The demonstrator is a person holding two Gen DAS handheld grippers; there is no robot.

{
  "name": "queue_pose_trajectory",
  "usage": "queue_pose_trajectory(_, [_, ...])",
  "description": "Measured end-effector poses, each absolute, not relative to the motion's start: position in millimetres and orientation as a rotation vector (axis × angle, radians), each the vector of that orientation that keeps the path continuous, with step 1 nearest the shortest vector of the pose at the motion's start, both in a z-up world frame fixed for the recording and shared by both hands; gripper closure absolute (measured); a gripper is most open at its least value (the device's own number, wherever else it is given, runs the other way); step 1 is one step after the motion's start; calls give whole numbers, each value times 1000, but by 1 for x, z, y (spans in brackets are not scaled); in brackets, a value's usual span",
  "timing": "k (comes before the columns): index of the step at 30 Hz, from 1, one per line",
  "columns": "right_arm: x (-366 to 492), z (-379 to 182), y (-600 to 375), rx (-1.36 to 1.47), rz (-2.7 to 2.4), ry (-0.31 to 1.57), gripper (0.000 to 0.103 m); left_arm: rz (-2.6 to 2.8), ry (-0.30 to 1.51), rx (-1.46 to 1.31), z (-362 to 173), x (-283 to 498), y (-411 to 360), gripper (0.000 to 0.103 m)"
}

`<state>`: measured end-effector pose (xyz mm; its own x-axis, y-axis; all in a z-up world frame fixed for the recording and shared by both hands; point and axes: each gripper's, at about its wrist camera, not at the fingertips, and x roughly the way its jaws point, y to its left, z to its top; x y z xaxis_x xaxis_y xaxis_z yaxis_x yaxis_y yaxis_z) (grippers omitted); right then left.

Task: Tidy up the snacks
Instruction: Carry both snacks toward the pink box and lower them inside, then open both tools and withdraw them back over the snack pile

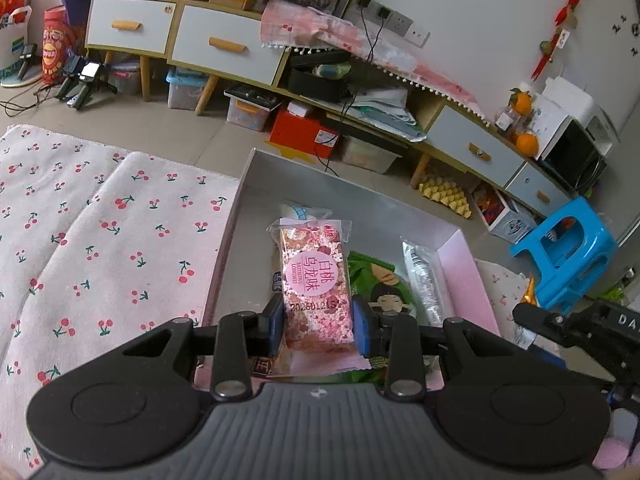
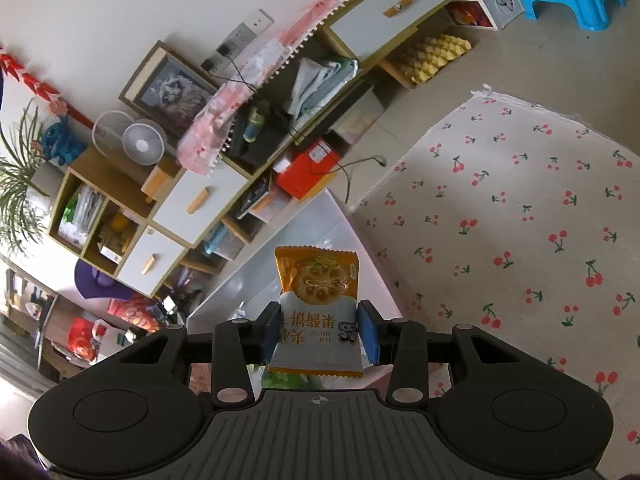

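Note:
My left gripper (image 1: 318, 326) is shut on a pink flower-print snack bar (image 1: 316, 286) and holds it over the open grey box (image 1: 244, 200). In the box lie a green snack packet (image 1: 378, 280), a silver packet (image 1: 422, 280) and a pale packet (image 1: 298, 212) at the far end. My right gripper (image 2: 320, 334) is shut on an orange and white jam biscuit packet (image 2: 316, 300), held above the same box (image 2: 340, 236). Part of the right gripper (image 1: 576, 324) shows at the right edge of the left wrist view.
The box sits on a cherry-print cloth (image 1: 100, 240), also in the right wrist view (image 2: 520, 220). Beyond it is tiled floor with a low drawer cabinet (image 1: 224, 40), storage bins, an orange box (image 1: 304, 130) and a blue plastic stool (image 1: 568, 248).

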<state>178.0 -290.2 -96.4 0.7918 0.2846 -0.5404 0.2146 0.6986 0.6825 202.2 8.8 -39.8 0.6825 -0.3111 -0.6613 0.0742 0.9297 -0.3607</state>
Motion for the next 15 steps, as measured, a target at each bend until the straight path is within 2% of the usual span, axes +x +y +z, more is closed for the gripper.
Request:
queue_pose_trajectory(10, [181,-102,-283,803,18,679,62,-228,813,-289,-41,201,6,71])
queue_pose_trajectory(15, [182,-105,-281,809,13,680,58,-220,815,-263,-41,201,3,70])
